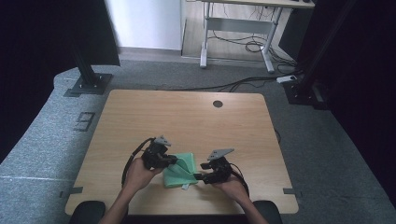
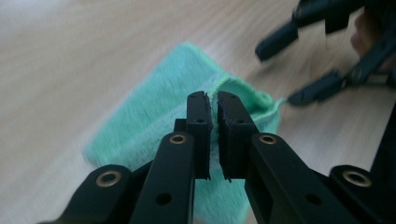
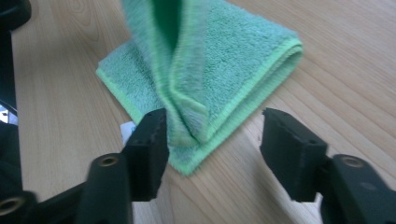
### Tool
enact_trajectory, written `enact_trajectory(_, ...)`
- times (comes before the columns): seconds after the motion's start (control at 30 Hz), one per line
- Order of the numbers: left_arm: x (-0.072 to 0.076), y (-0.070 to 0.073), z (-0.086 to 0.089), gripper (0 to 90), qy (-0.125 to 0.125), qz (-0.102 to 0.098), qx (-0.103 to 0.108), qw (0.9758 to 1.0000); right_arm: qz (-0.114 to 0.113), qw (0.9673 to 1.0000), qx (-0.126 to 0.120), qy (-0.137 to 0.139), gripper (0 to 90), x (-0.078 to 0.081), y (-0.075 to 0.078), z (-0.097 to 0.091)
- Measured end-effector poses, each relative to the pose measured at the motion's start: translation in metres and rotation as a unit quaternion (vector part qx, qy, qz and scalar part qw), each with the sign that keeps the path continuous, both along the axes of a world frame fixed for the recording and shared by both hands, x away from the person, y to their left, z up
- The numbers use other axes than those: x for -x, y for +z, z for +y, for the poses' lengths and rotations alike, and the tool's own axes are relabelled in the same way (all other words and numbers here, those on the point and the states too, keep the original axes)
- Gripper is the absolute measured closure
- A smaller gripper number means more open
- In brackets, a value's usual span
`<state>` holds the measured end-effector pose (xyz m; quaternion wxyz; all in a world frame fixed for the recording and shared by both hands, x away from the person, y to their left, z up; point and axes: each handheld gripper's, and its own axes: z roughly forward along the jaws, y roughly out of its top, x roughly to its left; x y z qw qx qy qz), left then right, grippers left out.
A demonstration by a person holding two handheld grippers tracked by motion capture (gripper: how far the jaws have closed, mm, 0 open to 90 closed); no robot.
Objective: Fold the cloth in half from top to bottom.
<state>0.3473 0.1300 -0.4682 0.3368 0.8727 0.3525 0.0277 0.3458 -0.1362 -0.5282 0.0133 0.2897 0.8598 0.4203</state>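
Note:
A folded green cloth (image 1: 180, 170) lies near the wooden table's (image 1: 187, 112) front edge, between my two grippers. My left gripper (image 1: 173, 161) is shut on the cloth's upper layer (image 2: 154, 112), and its jaws (image 2: 212, 100) pinch a raised fold. In the right gripper view that fold (image 3: 177, 56) rises up out of the picture while the rest of the cloth lies flat. My right gripper (image 3: 215, 119) is open, with the cloth's near corner between its jaws; the right jaw stands well apart from the cloth. The right gripper (image 2: 280, 74) also appears at the upper right of the left gripper view.
A round cable hole (image 1: 217, 103) sits near the table's far edge. A black stand base (image 1: 88, 84) rests on the grey carpet at the back left. A white-legged desk (image 1: 238, 32) and floor cables (image 1: 243, 84) are behind the table.

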Motion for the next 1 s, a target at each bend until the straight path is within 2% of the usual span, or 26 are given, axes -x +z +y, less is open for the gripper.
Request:
enact_trajectory(0.17,0.023,-0.015,0.007,78.3,0.008,0.007,0.006,0.9999,-0.004,0.9999,0.005,-0.014,36.2,-0.004,0.001,-0.011)
enact_trajectory(0.3,0.035,-0.023,0.013,69.4,0.008,0.011,0.011,0.9999,-0.004,0.9996,0.005,-0.028,35.0,-0.009,0.002,-0.014)
enact_trajectory(0.37,0.039,-0.023,0.018,61.3,0.002,0.007,0.020,0.9998,-0.007,0.9995,0.006,-0.031,34.4,-0.010,0.002,-0.013)
enact_trajectory(0.43,0.043,-0.018,0.026,53.1,0.003,0.000,0.017,0.9999,-0.007,0.9994,0.008,-0.033,34.1,-0.012,0.003,-0.013)
enact_trajectory(0.53,0.047,-0.008,0.040,45.1,0.005,-0.007,0.024,0.9997,-0.010,0.9992,0.010,-0.038,33.2,-0.014,0.003,-0.014)
enact_trajectory(0.6,0.048,-0.003,0.047,40.3,0.012,-0.018,0.020,0.9996,-0.013,0.9990,0.007,-0.042,32.6,-0.016,0.004,-0.014)
enact_trajectory(0.7,0.041,0.001,0.052,35.4,0.027,-0.029,0.015,0.9991,-0.016,0.9989,0.006,-0.044,32.1,-0.019,0.005,-0.012)
enact_trajectory(0.83,0.021,0.001,0.054,31.6,0.052,-0.047,0.010,0.9975,-0.022,0.9987,0.003,-0.045,29.7,-0.022,0.009,-0.007)
enact_trajectory(1.0,-0.007,-0.012,0.048,29.4,0.074,-0.045,0.014,0.9962,-0.025,0.9984,0.004,-0.051,24.9,-0.027,0.011,0.002)
